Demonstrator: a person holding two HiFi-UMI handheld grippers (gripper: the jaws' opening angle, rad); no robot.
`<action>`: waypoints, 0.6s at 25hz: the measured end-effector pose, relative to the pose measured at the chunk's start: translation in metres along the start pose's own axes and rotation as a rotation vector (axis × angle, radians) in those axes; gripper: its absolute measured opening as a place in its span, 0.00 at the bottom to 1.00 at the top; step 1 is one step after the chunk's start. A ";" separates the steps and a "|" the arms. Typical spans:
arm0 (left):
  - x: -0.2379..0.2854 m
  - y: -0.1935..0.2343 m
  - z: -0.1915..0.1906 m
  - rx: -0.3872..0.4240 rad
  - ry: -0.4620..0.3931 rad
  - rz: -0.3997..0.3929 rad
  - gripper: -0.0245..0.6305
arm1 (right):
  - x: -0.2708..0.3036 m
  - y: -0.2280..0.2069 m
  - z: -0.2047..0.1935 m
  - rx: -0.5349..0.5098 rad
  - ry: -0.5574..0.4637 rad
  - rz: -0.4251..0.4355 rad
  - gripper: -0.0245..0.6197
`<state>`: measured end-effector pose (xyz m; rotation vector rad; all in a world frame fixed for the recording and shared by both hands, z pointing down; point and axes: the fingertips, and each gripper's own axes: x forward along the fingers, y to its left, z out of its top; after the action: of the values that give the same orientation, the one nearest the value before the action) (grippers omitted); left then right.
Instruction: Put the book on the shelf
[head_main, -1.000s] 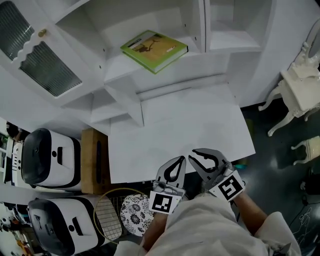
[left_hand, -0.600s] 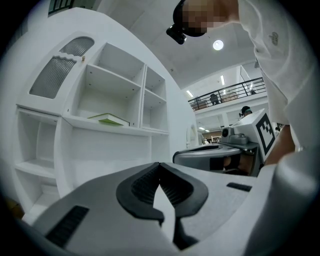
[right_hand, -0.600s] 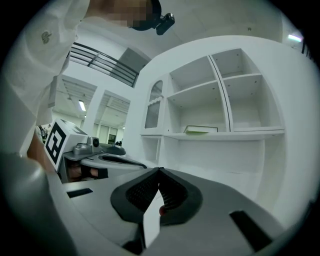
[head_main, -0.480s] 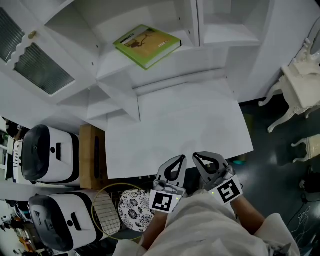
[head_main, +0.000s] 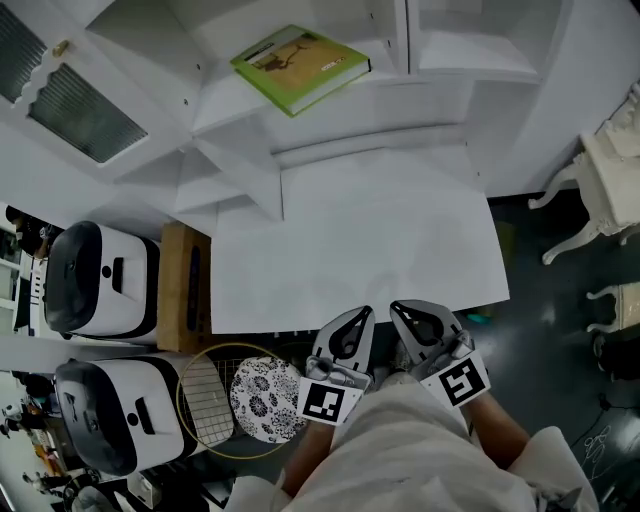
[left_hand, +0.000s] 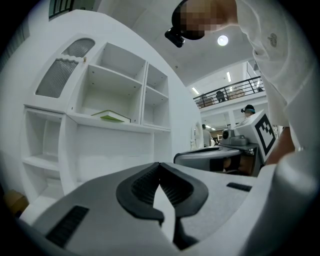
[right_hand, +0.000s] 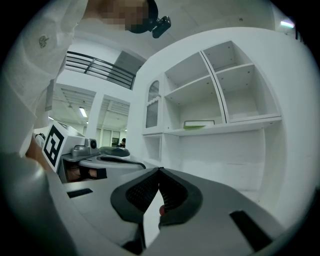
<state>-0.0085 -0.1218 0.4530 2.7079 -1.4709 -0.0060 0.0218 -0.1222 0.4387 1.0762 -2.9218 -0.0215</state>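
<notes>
A green-covered book (head_main: 298, 67) lies flat and askew on a shelf (head_main: 240, 105) of the white cabinet, across the bare white counter (head_main: 380, 240) from the person and well apart from both tools. The left gripper (head_main: 361, 314) and the right gripper (head_main: 399, 306) sit side by side at the counter's near edge, close to the person's body. Each has its jaws pressed fully together with nothing held between them. As things lie, the task looks done. What risk there is seems to sit with the book itself. It is turned at an angle, one corner toward the shelf's front lip, so a knock to the cabinet or a careless reach back in could slide it off onto the counter. The closed grippers would have to open before any rescue.
</notes>
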 end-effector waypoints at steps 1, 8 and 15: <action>-0.002 0.000 -0.001 0.000 0.000 0.004 0.04 | 0.001 0.002 -0.002 -0.008 0.008 0.010 0.06; -0.022 0.005 0.002 0.006 -0.025 -0.021 0.04 | 0.005 0.024 0.000 -0.022 0.005 0.004 0.06; -0.071 0.013 0.011 -0.005 -0.029 -0.062 0.04 | 0.005 0.070 0.008 0.001 0.019 -0.066 0.06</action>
<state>-0.0585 -0.0704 0.4415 2.7596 -1.3911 -0.0518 -0.0275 -0.0723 0.4322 1.1654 -2.8687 -0.0116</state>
